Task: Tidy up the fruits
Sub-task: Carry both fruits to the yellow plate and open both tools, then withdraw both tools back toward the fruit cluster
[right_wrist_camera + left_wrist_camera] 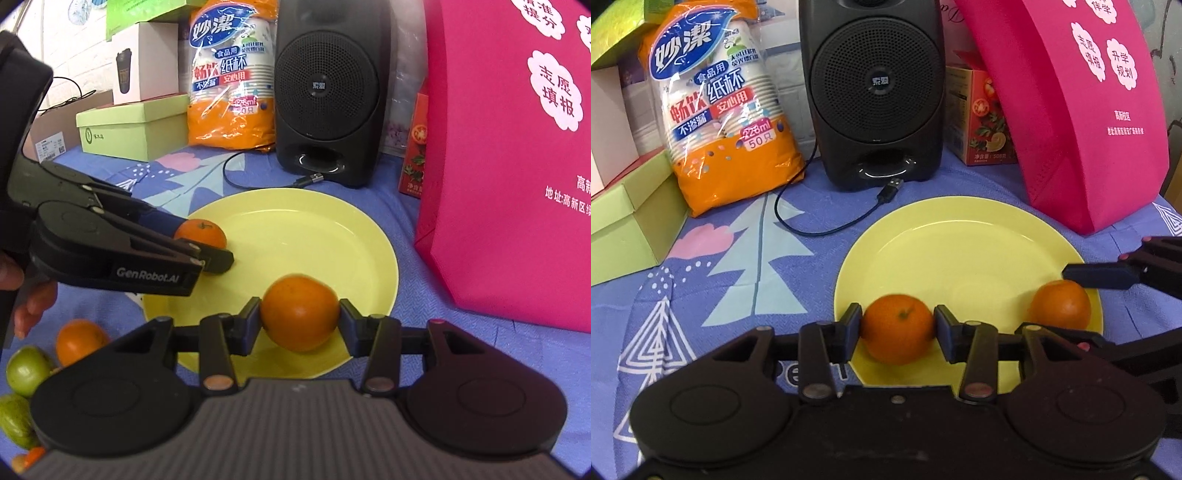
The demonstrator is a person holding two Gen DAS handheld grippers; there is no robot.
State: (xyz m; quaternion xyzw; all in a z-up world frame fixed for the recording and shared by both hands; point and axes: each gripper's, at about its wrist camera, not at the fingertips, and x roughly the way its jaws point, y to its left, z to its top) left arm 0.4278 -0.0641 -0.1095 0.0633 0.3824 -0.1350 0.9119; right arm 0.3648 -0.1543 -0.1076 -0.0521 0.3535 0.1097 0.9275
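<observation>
A yellow plate lies on the blue patterned cloth; it also shows in the right wrist view. My left gripper is shut on an orange over the plate's near left rim; the same gripper and orange show in the right wrist view. My right gripper is shut on a second orange over the plate's near right part; that orange and gripper show in the left wrist view.
A black speaker with a loose USB cable stands behind the plate. A paper-cup pack, green boxes and a pink bag ring the back. Another orange and green fruits lie at left.
</observation>
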